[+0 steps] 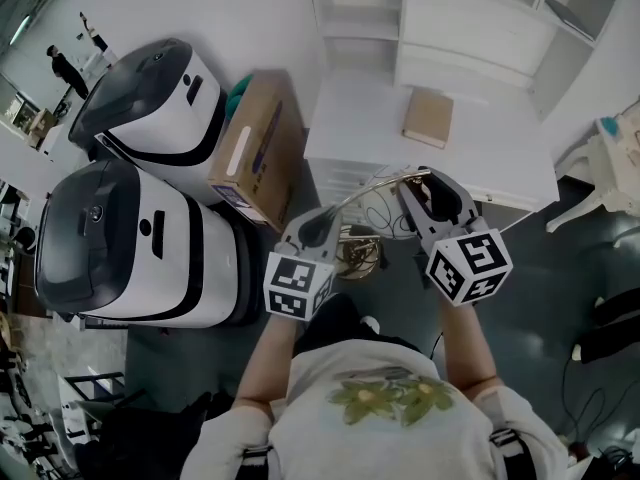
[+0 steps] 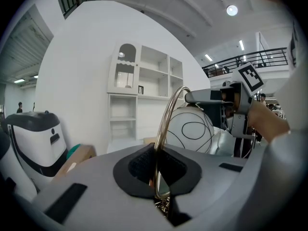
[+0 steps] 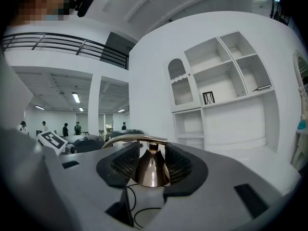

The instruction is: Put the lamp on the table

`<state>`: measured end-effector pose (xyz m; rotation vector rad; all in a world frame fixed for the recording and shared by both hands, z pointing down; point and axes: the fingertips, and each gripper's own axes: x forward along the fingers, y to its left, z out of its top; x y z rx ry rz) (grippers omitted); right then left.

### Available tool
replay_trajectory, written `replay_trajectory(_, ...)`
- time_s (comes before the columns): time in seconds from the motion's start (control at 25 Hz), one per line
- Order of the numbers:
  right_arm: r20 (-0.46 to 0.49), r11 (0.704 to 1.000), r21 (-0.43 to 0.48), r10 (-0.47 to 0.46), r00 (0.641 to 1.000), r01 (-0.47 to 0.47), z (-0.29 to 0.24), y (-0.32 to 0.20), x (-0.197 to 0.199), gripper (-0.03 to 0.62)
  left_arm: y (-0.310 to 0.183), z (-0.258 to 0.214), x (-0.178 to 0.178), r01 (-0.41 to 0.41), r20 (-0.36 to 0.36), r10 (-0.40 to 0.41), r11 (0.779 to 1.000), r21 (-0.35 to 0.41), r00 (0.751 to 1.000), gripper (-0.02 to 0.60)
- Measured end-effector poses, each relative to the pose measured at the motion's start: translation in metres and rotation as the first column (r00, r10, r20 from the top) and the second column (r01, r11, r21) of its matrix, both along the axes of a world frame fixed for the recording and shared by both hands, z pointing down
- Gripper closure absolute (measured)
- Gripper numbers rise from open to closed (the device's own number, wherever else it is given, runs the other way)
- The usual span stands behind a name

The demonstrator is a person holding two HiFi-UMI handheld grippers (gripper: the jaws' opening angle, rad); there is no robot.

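The lamp (image 1: pixel 372 189) is held up between the person's two grippers, by the near edge of the white table (image 1: pixel 480 158) and not set down on the tabletop. The left gripper (image 1: pixel 318 226) is pinched tight on the lamp's curved brass rod (image 2: pixel 168 112). The right gripper (image 1: pixel 425 193) is clamped on the brass cone (image 3: pixel 151 170) at the rod's end, beside the white globe (image 2: pixel 192 129).

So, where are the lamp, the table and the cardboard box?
lamp (image 2: pixel 192 129): left gripper view, white globe shade.
table (image 1: pixel 500 158): head view, bare white top.
cardboard box (image 1: pixel 257 148): head view, brown top face.
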<state>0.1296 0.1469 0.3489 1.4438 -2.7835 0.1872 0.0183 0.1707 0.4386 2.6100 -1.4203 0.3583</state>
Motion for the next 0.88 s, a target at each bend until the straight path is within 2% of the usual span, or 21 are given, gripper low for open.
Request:
replay_trajectory(0.4, 0.0, 1.0, 0.002, 0.016, 1.0, -0.016, -0.001, -0.064, 0.001, 0.411, -0.066, -0.002, 0.001, -0.017, -0.007, 0.017, 1.0, 0.01, 1.0, 0.554)
replay_trajectory(0.88, -0.011, 0.998, 0.025, 0.064, 0.998, -0.064, -0.017, -0.168, -0.025, 0.413, -0.179, -0.015, -0.025, -0.064, -0.019, 0.064, 0.997, 0.03, 0.998, 0.554)
